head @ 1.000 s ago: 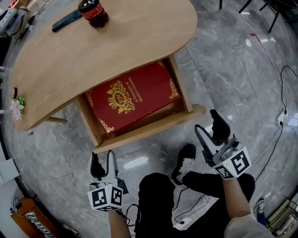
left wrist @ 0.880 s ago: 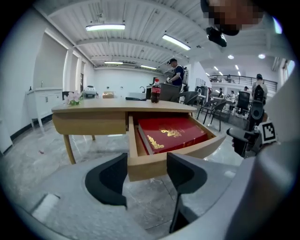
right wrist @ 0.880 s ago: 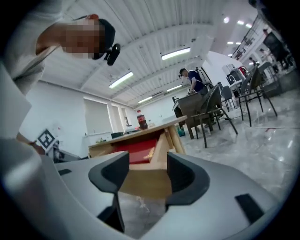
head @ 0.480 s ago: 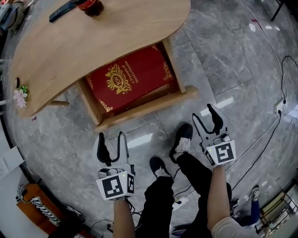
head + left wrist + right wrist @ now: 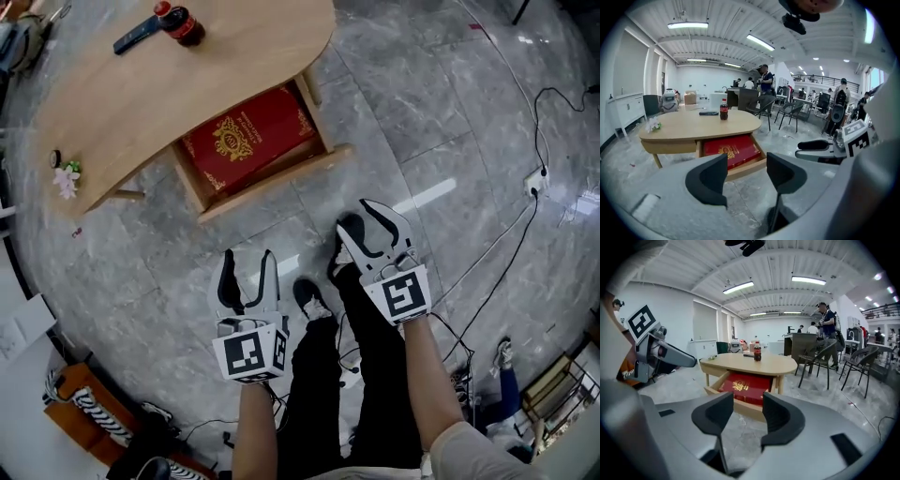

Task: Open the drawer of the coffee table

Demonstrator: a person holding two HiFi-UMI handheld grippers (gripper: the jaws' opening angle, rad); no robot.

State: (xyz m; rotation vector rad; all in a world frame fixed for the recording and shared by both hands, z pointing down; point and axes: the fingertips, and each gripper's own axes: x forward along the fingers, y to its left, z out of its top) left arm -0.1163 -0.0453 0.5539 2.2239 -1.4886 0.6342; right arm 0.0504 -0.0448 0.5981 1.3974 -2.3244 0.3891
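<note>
The wooden coffee table (image 5: 187, 75) stands at the upper left of the head view. Its drawer (image 5: 277, 183) is pulled out, with a red gold-printed box (image 5: 248, 139) lying inside. Both grippers hang over the grey floor, well short of the drawer and touching nothing. My left gripper (image 5: 246, 272) is open with empty jaws, and in its own view the drawer (image 5: 743, 167) shows between them, far off. My right gripper (image 5: 367, 223) has its jaws closing on nothing. The red box (image 5: 747, 382) lies beyond the right gripper (image 5: 746, 411).
A cola bottle (image 5: 178, 23) and a dark flat device (image 5: 136, 37) lie on the table, a small flower (image 5: 66, 176) near its left edge. Cables and a socket (image 5: 536, 178) cross the floor at right. The person's shoes (image 5: 309, 295) are below. Chairs (image 5: 825, 359) stand behind the table.
Both grippers have risen and drawn back from the open drawer, so the table looks smaller and farther. The right gripper's jaws have narrowed and it has swung left.
</note>
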